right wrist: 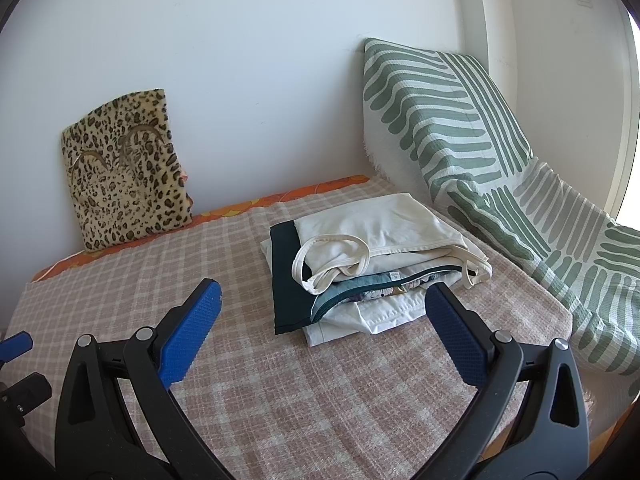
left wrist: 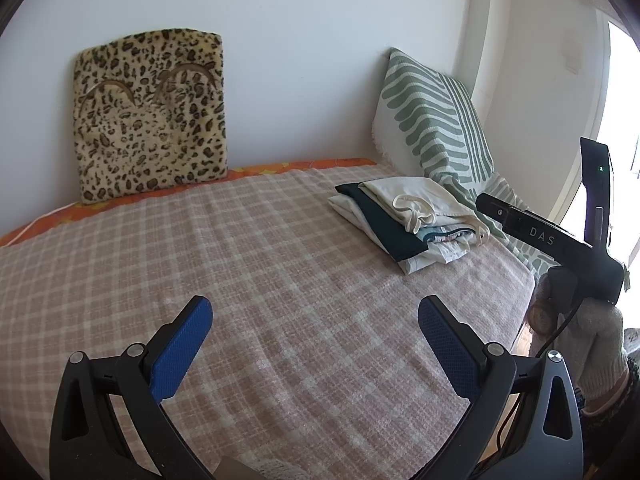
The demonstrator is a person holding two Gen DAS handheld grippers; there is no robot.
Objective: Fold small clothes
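A stack of folded small clothes [left wrist: 408, 220] [right wrist: 372, 256] lies on the pink checked blanket [left wrist: 240, 264] [right wrist: 280, 392] at the bed's right side. A cream strappy top [right wrist: 360, 236] is uppermost, over a dark teal piece and white pieces. My left gripper [left wrist: 316, 328] is open above bare blanket, well left of and nearer than the stack. My right gripper [right wrist: 324, 312] is open and holds nothing, just in front of the stack's near edge. The right gripper's body [left wrist: 560, 240], held by a gloved hand [left wrist: 600, 344], shows in the left wrist view.
A leopard-print cushion [left wrist: 150, 116] [right wrist: 128, 172] leans on the white wall at the back left. A green-and-white striped pillow [left wrist: 432, 120] [right wrist: 460, 120] and matching cloth rise to the right of the stack. The bed's right edge drops off beside it.
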